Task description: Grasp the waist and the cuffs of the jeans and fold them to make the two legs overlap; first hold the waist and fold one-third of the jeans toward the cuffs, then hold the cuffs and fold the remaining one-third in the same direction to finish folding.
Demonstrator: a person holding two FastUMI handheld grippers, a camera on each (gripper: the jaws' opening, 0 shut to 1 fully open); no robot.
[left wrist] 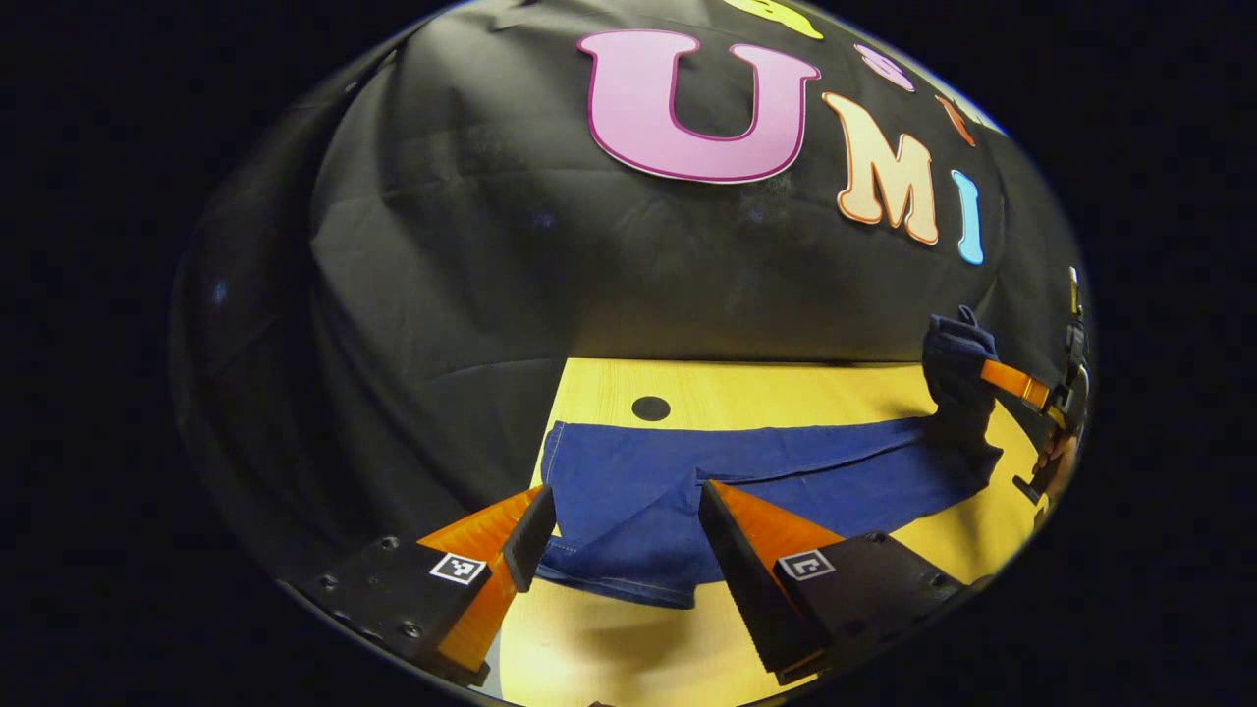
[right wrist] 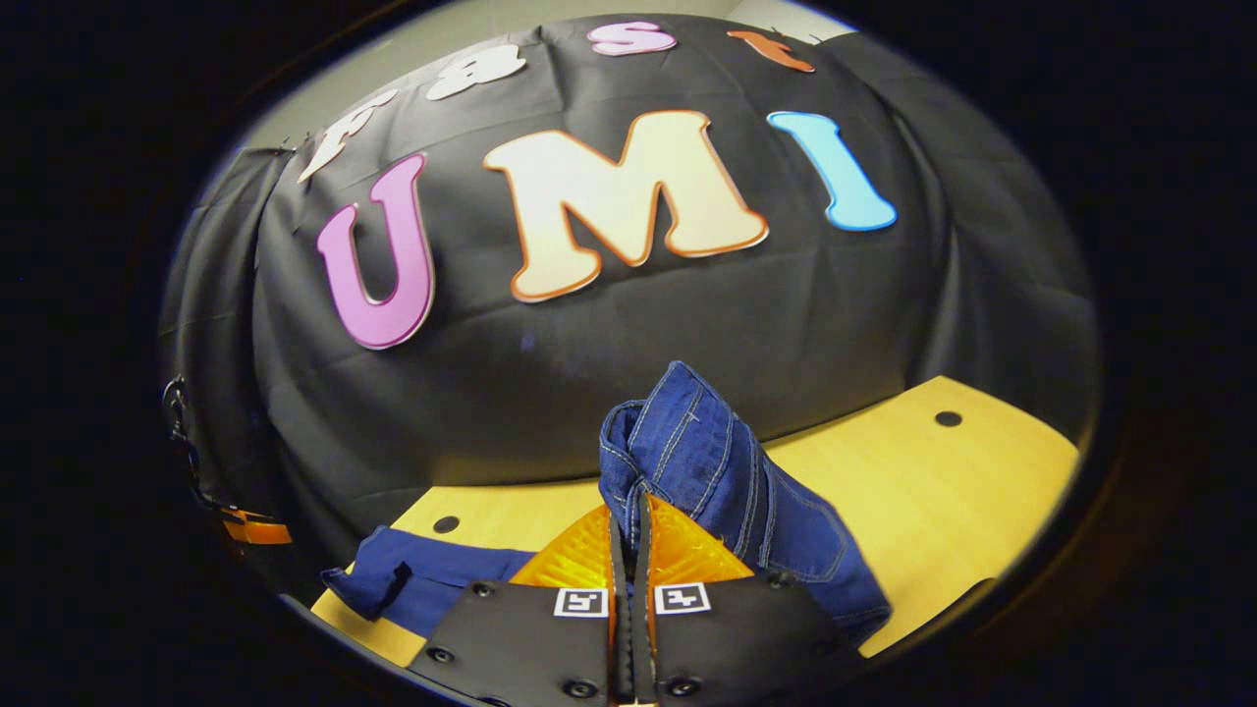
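Your left gripper [left wrist: 617,535] hangs low over the wooden table [left wrist: 786,388] with its two fingers spread wide apart, and nothing is pinched between them. The blue jeans [left wrist: 746,471] lie stretched across the table beyond those fingers, their near cuff end sagging into the gap between the fingers, with a stitched hem close to the left finger. A small dark round hole [left wrist: 650,408] in the tabletop sits just behind the jeans' far edge. Your right gripper [right wrist: 628,565] has its fingers pressed together on the jeans [right wrist: 727,481], a bunched fold of denim with pale seam stitching rising above the fingertips, lifted off the table [right wrist: 962,491]. From the left gripper view, that same gripper [left wrist: 987,371] appears far off at the right, holding the other end of the jeans raised above the tabletop while the rest of the cloth stays flat.
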